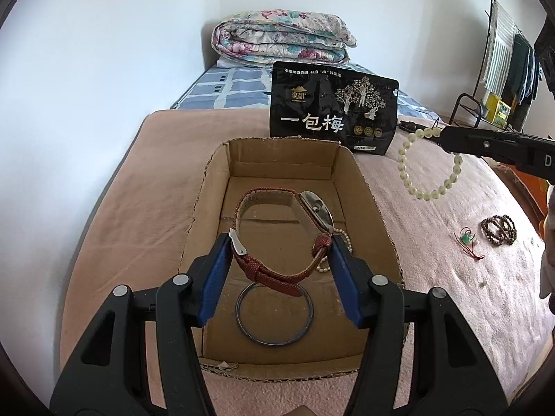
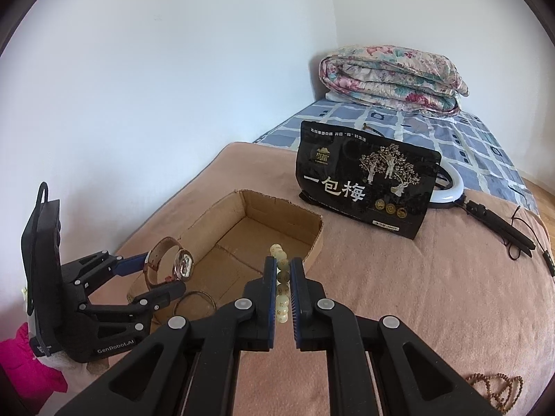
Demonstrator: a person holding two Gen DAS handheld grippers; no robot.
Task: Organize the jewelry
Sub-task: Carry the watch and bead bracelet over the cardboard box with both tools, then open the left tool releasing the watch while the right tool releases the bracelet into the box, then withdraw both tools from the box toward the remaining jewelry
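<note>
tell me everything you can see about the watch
The watch has a reddish-brown textured strap, buckled into a loop, and a silver-toned case with a pale dial. It stands on edge, clamped at the strap between the left gripper's blue pads, held above the open cardboard box, over a metal bangle.

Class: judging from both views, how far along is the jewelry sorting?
Done: a metal bangle and a small pearl string lie in the cardboard box.
In hand: left tool holds the watch over it; right tool grips a pale bead bracelet.
Left: dark bead bracelet and green pendant on the blanket.
</note>
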